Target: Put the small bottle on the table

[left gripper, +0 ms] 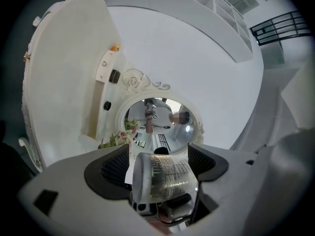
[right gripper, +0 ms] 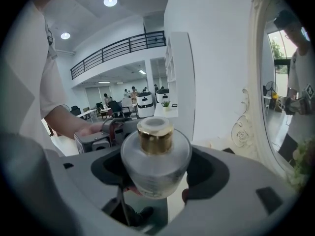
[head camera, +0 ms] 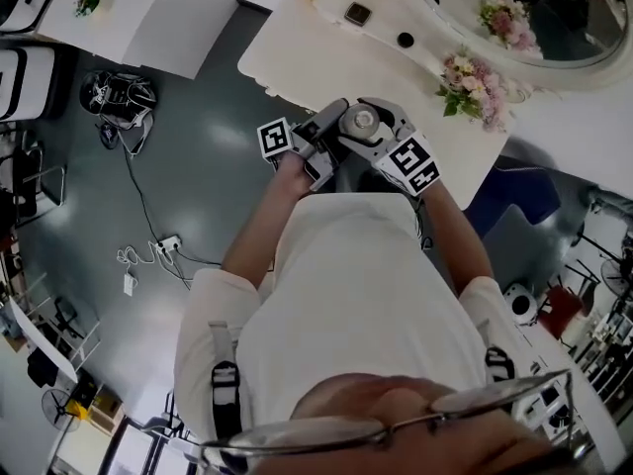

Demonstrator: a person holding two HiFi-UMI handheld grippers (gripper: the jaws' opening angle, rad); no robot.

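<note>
While right gripper point(right gripper: 157, 173) jaws clamp the small bottle point(right gripper: 155, 151) aloft by the desk point(head camera: 297, 38) edge, left gripper point(left gripper: 162, 168) jaws seemingly pinching too, carrying step; next: lower upright, release.

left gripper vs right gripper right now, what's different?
Roll: the left gripper is turned on its side, and its view shows the table on edge. The right gripper sits level. Bottle pose: the small bottle stands collar-up between the right gripper's jaws but lies crosswise between the left gripper's. Shared: both have jaws on that bottle.
</note>
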